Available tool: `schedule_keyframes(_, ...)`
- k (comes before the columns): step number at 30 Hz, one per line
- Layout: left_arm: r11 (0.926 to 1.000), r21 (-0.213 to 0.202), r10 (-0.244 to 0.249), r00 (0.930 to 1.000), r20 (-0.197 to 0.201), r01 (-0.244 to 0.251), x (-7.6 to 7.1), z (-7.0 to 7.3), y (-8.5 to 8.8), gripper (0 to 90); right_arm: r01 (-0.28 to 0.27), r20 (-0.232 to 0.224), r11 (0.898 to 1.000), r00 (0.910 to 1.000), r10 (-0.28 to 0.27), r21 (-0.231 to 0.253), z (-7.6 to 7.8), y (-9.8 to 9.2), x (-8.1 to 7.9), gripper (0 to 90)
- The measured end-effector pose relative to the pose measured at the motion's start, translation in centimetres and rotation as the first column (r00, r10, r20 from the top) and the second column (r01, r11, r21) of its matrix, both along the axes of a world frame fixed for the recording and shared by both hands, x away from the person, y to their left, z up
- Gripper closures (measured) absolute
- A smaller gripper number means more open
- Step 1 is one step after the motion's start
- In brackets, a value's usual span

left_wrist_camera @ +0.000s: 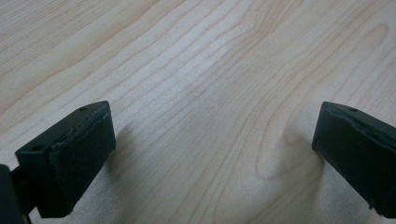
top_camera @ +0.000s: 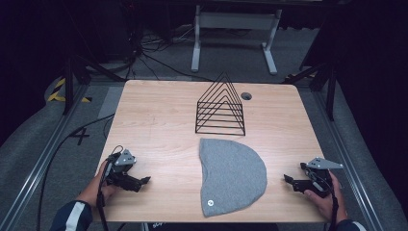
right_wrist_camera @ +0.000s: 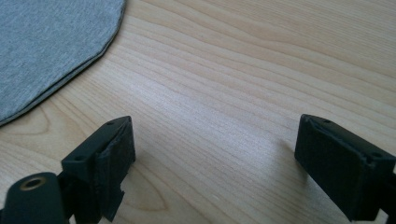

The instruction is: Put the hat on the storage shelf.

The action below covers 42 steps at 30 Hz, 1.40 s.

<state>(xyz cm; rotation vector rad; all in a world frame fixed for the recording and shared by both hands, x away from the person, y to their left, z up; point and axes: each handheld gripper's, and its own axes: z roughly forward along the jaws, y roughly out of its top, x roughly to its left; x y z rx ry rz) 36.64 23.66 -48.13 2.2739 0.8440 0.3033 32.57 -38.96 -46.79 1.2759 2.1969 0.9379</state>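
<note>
A grey knit beanie [top_camera: 231, 175] lies flat near the front middle of the wooden table [top_camera: 159, 120], a small round tag near its lower edge. Its curved edge [right_wrist_camera: 56, 42] fills the upper left of the right gripper view. Behind it stands a black wire rack [top_camera: 220, 107] of triangular dividers. My left gripper [top_camera: 144, 181] rests at the front left, held by a hand, jaws wide apart over bare wood [left_wrist_camera: 215, 140]. My right gripper [top_camera: 287, 179] rests at the front right, pointing toward the beanie, open with nothing between its fingers [right_wrist_camera: 215, 158].
A round cable hole [top_camera: 246, 96] sits near the table's far edge, right of the rack. Beyond the table are a white desk frame [top_camera: 235, 33], cables on the floor and black stands at both sides.
</note>
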Motion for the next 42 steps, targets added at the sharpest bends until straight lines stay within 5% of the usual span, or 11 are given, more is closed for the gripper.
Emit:
schedule_keyframes(8,0.9887,0.091,-0.114,0.992,-0.054,0.118,1.1,1.4,-0.7,10.7,-0.003,0.0,1.0,1.0,0.003,-0.003,0.0,0.2,0.1,14.2)
schedule_keyframes(15,0.9878,0.03,-0.153,0.9882,-0.007,0.153,1.9,2.5,-2.0,25.9,-0.062,-0.072,0.997,0.9957,0.059,-0.049,1.1,0.5,0.6,28.8)
schedule_keyframes(20,0.9818,-0.016,-0.188,0.9805,0.058,0.189,3.0,4.1,-3.9,33.8,-0.169,-0.014,0.986,0.9856,0.169,-0.001,2.5,2.5,0.2,45.3)
schedule_keyframes(28,0.9482,0.012,-0.317,0.9447,0.083,0.317,5.5,5.6,-9.2,43.4,-0.333,0.046,0.942,0.9423,0.332,0.041,4.2,8.9,-0.9,72.2)
schedule_keyframes(29,0.9391,0.015,-0.343,0.9356,0.083,0.343,6.1,5.7,-11.0,43.4,-0.386,0.047,0.921,0.9222,0.384,0.05,4.0,10.7,-1.3,75.7)
schedule_keyframes(30,0.9391,0.015,-0.343,0.9356,0.083,0.343,6.1,5.7,-11.0,43.8,-0.386,0.047,0.921,0.9222,0.384,0.05,4.0,10.7,-1.3,75.7)
schedule_keyframes(31,0.9284,0.032,-0.372,0.9249,0.08,0.37,6.5,5.5,-12.8,45.6,-0.434,0.049,0.899,0.9006,0.432,0.05,3.7,12.6,-1.7,79.3)
schedule_keyframes(33,0.9211,0.03,-0.389,0.9189,0.065,0.388,6.8,5.4,-14.0,46.4,-0.457,0.041,0.888,0.8894,0.455,0.053,3.5,13.5,-2.0,80.7)
schedule_keyframes(35,0.909,0.027,-0.417,0.9062,0.071,0.416,6.9,5.3,-15.5,50.6,-0.531,0.007,0.847,0.8473,0.531,0.039,2.7,15.8,-2.7,88.1)
schedule_keyframes(40,0.8821,0.04,-0.471,0.8786,0.079,0.469,7.2,4.7,-19.2,53.0,-0.576,-0.025,0.817,0.8169,0.576,0.021,1.6,17.4,-3.3,88.9)
schedule_keyframes(42,0.8769,0.059,-0.481,0.8731,0.082,0.477,7.5,4.3,-20.4,53.8,-0.574,-0.035,0.818,0.8176,0.575,0.018,1.3,17.5,-3.5,88.6)
